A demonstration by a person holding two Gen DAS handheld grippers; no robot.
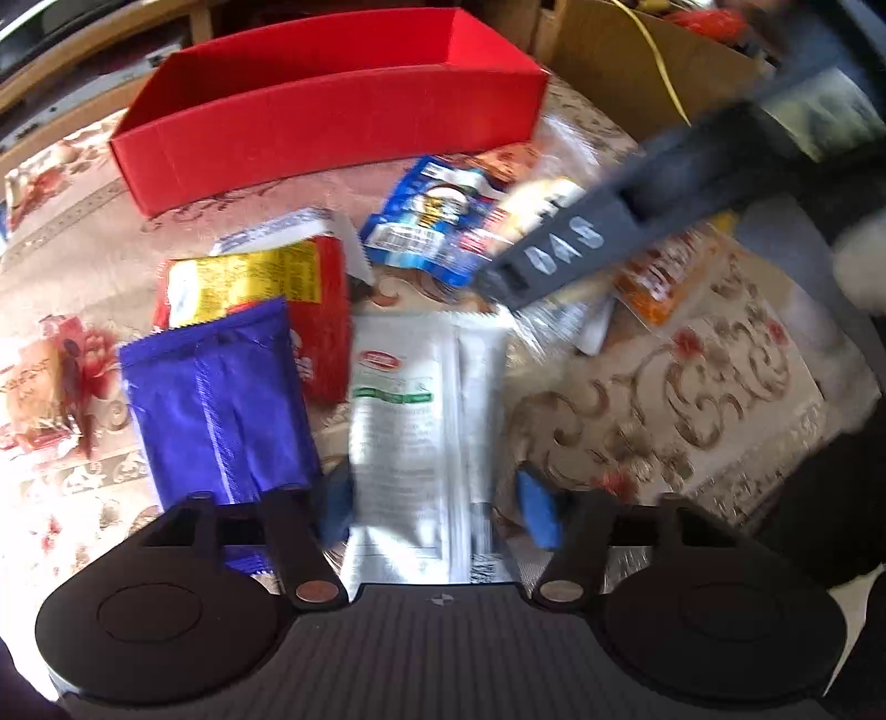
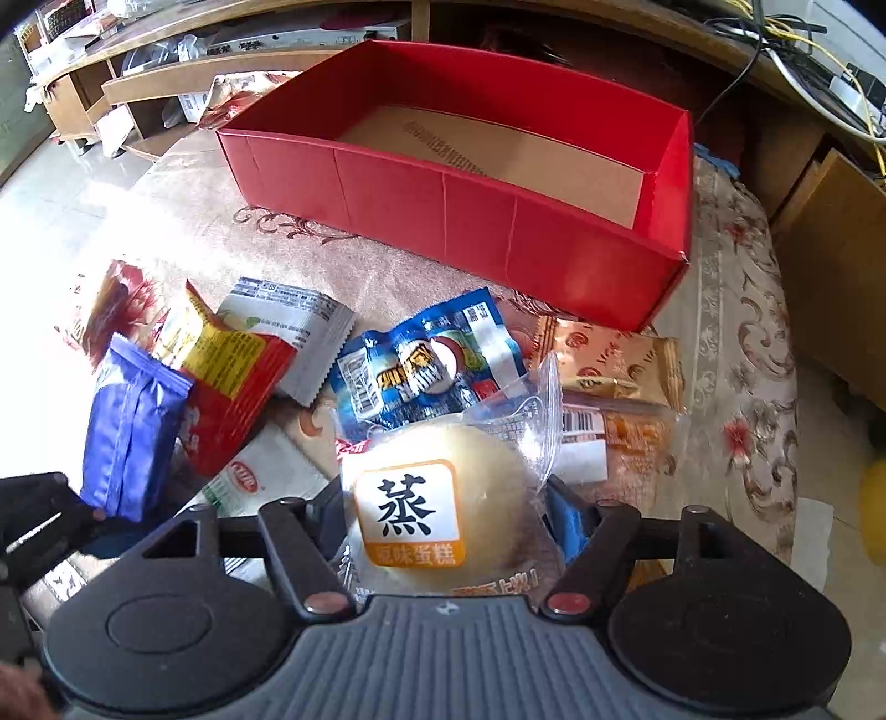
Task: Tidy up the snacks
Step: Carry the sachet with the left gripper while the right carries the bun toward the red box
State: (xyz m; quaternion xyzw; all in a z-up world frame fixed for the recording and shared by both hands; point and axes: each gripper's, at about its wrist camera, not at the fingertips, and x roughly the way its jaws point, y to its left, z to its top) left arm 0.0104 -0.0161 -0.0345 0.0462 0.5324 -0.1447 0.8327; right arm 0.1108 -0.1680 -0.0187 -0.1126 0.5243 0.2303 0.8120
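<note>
Right gripper [image 2: 448, 515]: closed on the cake [image 2: 443, 498], a round pale bun in clear wrap with an orange-edged label. The wrap is pinched between the blue pads [image 2: 570, 518]; only the right-hand pad is plainly seen, the other is hidden behind the wrap.
Left gripper [image 1: 437, 507]: spread wide, nothing held. The white pouch [image 1: 421, 421] is seen between the blue fingertips [image 1: 540, 509], one at either edge of it; contact cannot be told through the blur.
Landmark: red box [image 2: 498, 221], open-topped, brown card floor bare, standing on the floral cloth [image 2: 736, 343] at the far side.
Cake: held nearer than the box, above the heap of snacks.
White pouch: nearest of the heap, well on the near side of the box.
Purple pack [image 1: 216, 399]: near side of the box, toward its left end, overlapping the red-yellow pack [image 1: 260, 288].
Red-yellow pack: between the purple pack and the box, laid over a white sachet [image 2: 299, 327].
Blue pack [image 2: 426, 360]: just short of the box's front wall, near the middle.
Gold pack [image 2: 614, 360]: close under the box's right front corner.
Orange pack [image 2: 631, 448]: nearer than the gold pack, partly covered by the cake's wrap.
Far background: wooden shelves [image 2: 183, 72] and cables [image 2: 803, 50] beyond the box.
</note>
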